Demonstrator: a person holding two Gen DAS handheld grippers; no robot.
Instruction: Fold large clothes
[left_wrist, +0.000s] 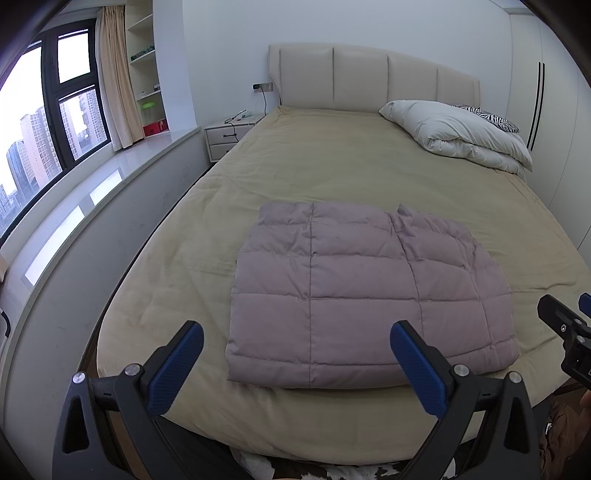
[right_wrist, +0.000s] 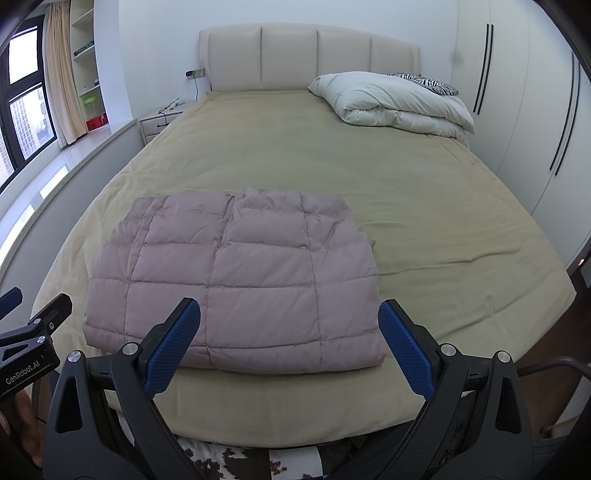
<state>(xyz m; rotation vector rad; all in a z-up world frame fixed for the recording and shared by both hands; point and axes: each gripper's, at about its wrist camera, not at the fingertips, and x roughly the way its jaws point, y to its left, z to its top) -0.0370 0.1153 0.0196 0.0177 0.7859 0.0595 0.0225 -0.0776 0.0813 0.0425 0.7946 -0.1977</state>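
Blue-padded fingers of the left tool (left_wrist: 296, 341) and the right tool (right_wrist: 289, 319) stood spread wide near the foot of the bed, both released and gripping nothing, apart from the cloth. Just beyond them the pink quilted jacket (left_wrist: 365, 291) lay on the near end of the bed (left_wrist: 332, 155), already folded into a flat, roughly square bundle. Its slightly longer side seemed to run from the foot toward the headboard (left_wrist: 369, 77), with a thick rolled fold edge facing the tools and a looser, uneven edge pointing away. I judged the puffy padding likely to spring open or slide if either tool pinched only the top layer, undoing the fold. Farther off, a white duvet (left_wrist: 458, 133) sat bunched by the headboard, well apart.
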